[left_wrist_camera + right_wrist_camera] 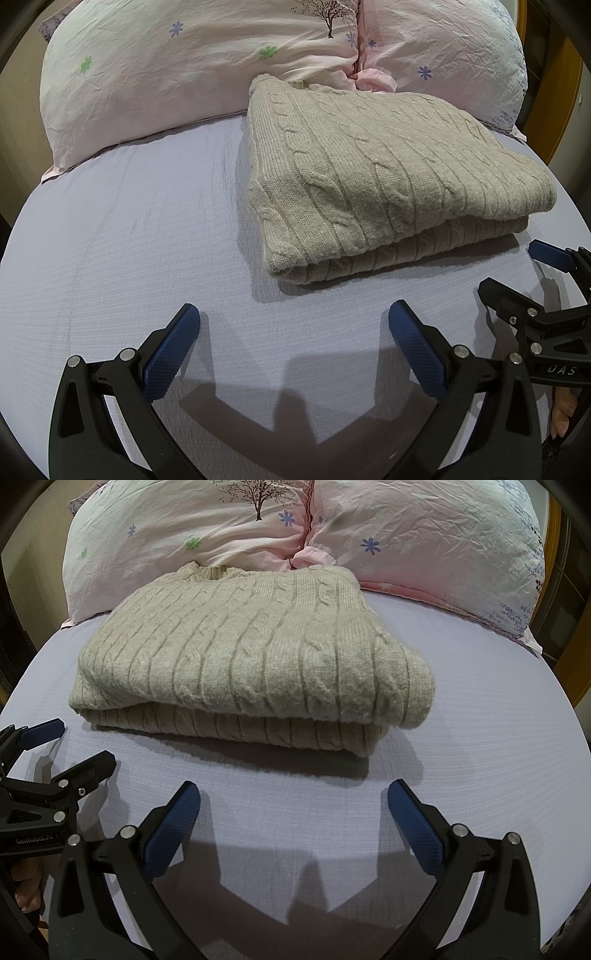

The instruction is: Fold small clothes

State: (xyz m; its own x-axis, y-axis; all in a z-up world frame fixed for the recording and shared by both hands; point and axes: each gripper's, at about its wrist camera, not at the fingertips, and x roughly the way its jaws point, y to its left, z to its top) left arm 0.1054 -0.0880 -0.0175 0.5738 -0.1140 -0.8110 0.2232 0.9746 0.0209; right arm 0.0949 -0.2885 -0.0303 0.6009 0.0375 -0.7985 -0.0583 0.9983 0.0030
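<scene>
Both wrist cams are sitting low over the bed sheet (129, 240), looking toward the pillows (221, 528), sharing the folded cable-knit sweater (369, 177) up close from neighbouring angles.

Right gripper (293, 805) jaws spread wide, empty, above the lavender bed sheet (461, 746). Folded beige cable-knit sweater (251, 657) lies ahead, far edge touching the floral pillows (424, 542). Left gripper (68, 744) at left edge, open too.
</scene>
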